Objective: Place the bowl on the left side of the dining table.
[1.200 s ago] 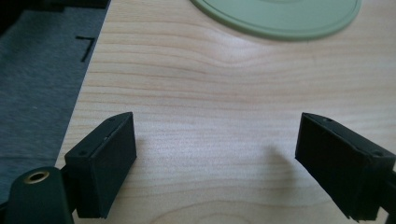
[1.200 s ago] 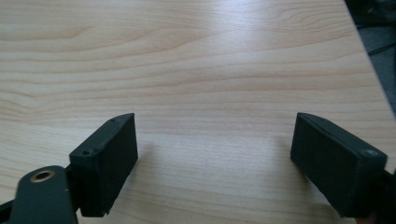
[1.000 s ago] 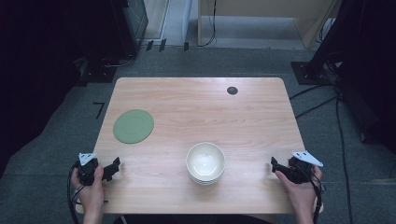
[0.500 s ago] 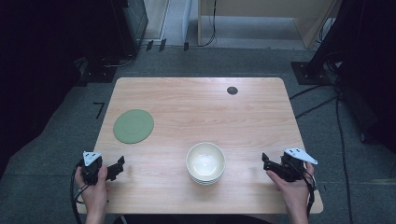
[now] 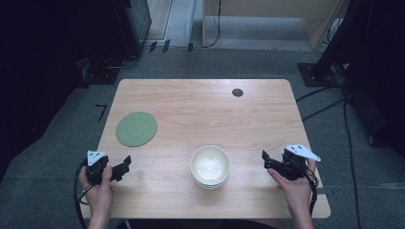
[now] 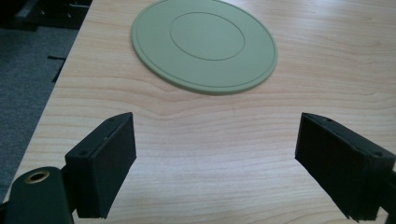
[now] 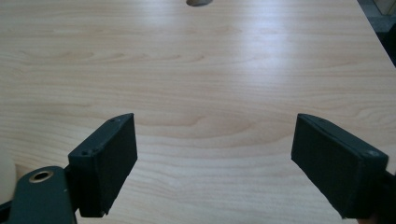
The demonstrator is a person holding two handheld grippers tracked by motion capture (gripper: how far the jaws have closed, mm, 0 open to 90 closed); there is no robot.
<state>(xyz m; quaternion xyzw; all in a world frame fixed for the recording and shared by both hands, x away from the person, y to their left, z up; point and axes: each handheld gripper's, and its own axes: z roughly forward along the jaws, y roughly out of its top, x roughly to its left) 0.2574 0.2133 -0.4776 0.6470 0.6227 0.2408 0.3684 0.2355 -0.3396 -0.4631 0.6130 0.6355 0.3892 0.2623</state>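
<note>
Left tool (image 5: pixel 120 168): held spread wide at the near left counter (image 5: pixel 181 105) edge, nothing gripped.
Right tool (image 5: pixel 267 161): held spread wide, near right, nothing gripped.
Bowls (image 5: pixel 210 166): stacked between both tools, untouched.
Green plate (image 5: pixel 136 129): seen farther left.

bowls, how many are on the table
At least 2: a stack of cream bowls sits near the front edge of the table, between the two grippers. Rims below the top bowl suggest more nested underneath; exact count is hidden.
</note>
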